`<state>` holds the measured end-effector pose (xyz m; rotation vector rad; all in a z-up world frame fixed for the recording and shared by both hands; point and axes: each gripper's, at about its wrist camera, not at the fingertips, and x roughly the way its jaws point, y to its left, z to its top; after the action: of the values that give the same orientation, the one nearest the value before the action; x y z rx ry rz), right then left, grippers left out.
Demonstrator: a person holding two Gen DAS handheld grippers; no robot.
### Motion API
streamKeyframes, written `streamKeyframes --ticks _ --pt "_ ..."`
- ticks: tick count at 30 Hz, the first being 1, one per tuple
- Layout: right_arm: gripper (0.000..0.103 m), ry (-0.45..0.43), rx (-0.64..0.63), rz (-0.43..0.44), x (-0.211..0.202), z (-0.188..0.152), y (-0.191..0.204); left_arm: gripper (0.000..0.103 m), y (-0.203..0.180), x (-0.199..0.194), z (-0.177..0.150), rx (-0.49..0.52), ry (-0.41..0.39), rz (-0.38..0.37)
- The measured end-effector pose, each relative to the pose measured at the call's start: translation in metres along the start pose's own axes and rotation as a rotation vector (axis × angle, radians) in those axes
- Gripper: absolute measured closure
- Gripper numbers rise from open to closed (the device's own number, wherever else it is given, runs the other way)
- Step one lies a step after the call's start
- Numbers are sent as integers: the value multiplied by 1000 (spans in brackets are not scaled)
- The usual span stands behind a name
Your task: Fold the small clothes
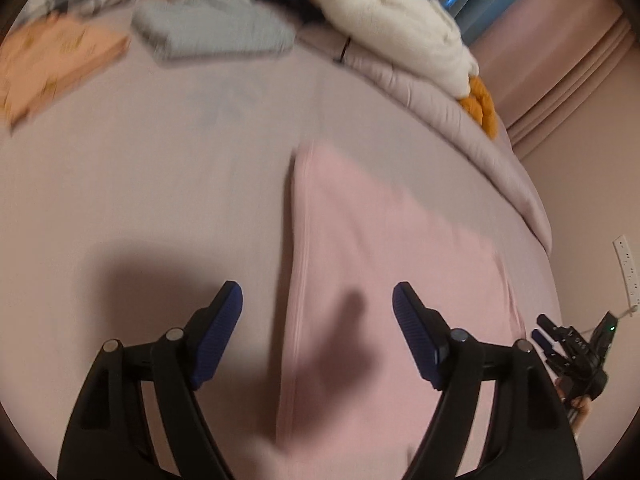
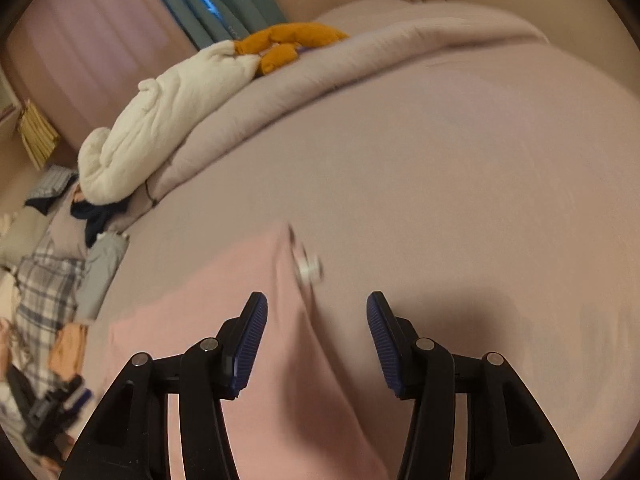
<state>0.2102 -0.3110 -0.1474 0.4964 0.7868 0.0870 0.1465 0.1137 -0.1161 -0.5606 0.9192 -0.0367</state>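
Pink garment lies flat on the bed, soft, light and floppy by the look of it. Both the left tool and right tool hover spread, empty. Its 2 side hems seem the best places to pinch.

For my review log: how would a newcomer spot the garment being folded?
Start at the wide mauve bedsheet. The pink garment lies flat on it, below both open grippers, left gripper and right gripper. Its neighbours, a grey folded piece and an orange one, lie farther away.
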Motion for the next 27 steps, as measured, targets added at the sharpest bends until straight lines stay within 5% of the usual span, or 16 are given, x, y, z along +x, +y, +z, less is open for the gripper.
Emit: streamKeyframes --ticks 9,15,20,21,23,24,27 --pt "51 81 189 82 -17 -71 -22 27 5 -3 -52 -69 82 -83" --pt "51 114 190 197 1 -79 -1 28 -4 8 -53 -51 76 -125" --pt "53 109 260 266 27 -70 5 54 -14 30 -41 -46 75 -121" --pt "58 100 275 272 34 -63 6 57 -15 32 -39 -45 74 -116" --pt "69 95 276 258 42 -58 10 79 -16 37 -37 -53 85 -119" --pt "81 92 273 255 42 -60 10 81 -15 38 -37 -64 89 -123" --pt "90 90 265 239 45 -58 15 89 -18 28 -39 -44 62 -121"
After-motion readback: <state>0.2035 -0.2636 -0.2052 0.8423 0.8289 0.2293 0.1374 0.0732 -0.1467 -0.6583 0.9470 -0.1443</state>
